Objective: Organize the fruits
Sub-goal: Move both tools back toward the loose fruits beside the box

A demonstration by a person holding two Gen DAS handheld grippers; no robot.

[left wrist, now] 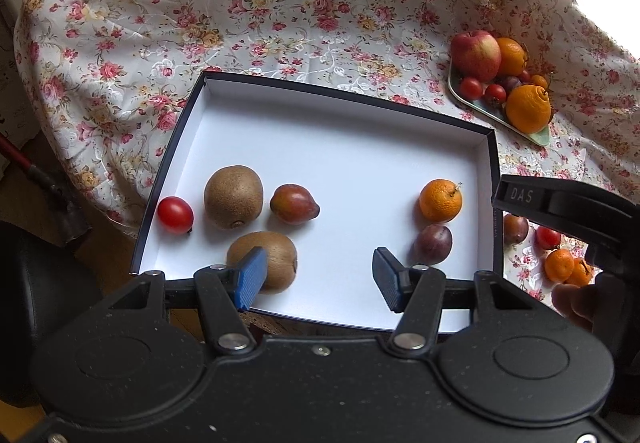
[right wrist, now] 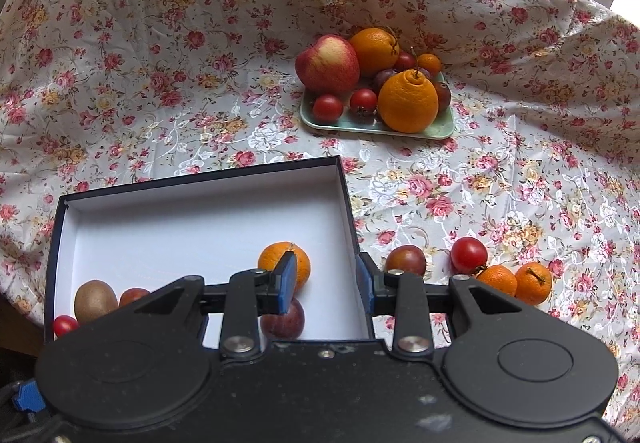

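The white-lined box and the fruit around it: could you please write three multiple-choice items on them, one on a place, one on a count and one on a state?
1. Where does the apple lie?
A. in the box
B. on the green tray
C. loose on the cloth

2. How many kiwis are in the box?
A. one
B. two
C. four

3. How does the left gripper stand?
A. open and empty
B. shut on a tomato
C. shut on a kiwi

Answers: 1 B, the apple sits on the green tray with the oranges; 2 B, one kiwi lies behind another kiwi; 3 A, its blue pads stand apart with nothing between them.
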